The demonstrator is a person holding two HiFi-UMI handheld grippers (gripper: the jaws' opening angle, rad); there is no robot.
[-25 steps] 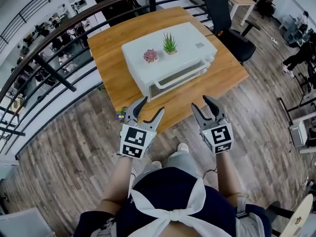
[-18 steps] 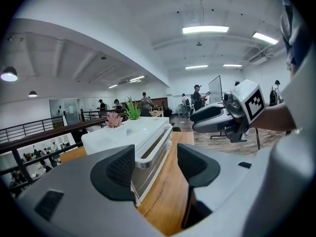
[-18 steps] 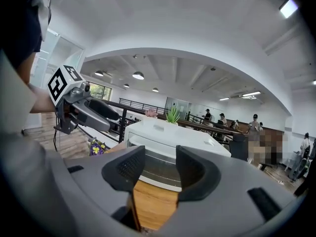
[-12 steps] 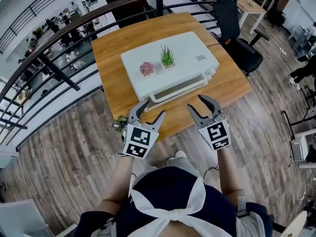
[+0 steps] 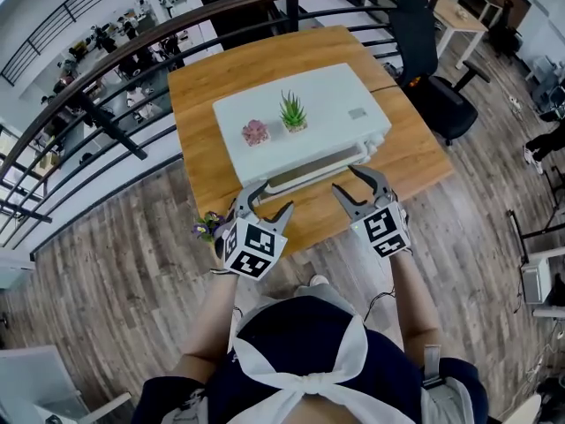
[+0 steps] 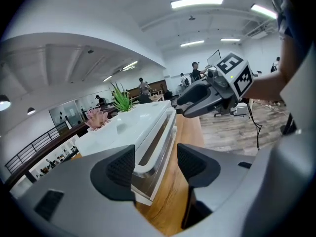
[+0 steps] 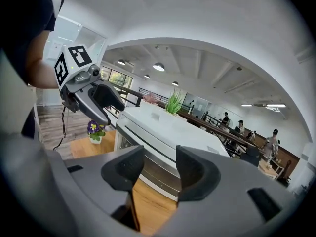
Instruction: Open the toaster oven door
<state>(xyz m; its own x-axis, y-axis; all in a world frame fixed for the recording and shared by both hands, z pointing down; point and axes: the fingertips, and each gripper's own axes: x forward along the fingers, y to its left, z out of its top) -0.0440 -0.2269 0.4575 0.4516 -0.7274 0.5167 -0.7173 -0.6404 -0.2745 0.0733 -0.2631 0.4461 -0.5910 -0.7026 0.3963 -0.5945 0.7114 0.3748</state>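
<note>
A white toaster oven (image 5: 300, 122) stands on the wooden table (image 5: 402, 140), its door closed and its long handle (image 5: 313, 168) facing me. My left gripper (image 5: 272, 197) hovers open just short of the door's left end. In the left gripper view the handle (image 6: 150, 154) shows in the gap of the gripper (image 6: 155, 164), not touched. My right gripper (image 5: 346, 180) is open near the door's right end. In the right gripper view the oven's front (image 7: 158, 147) lies ahead of the empty gripper (image 7: 160, 169).
A pink succulent (image 5: 255, 132) and a green plant (image 5: 292, 111) sit on the oven's top. A small pot of purple flowers (image 5: 205, 228) stands at the table's near left corner. A black office chair (image 5: 424, 51) is at the right, and a curved railing (image 5: 132, 47) runs behind the table.
Both grippers have moved forward, from over the floor to the table's near edge, and now hover close to the oven's door.
</note>
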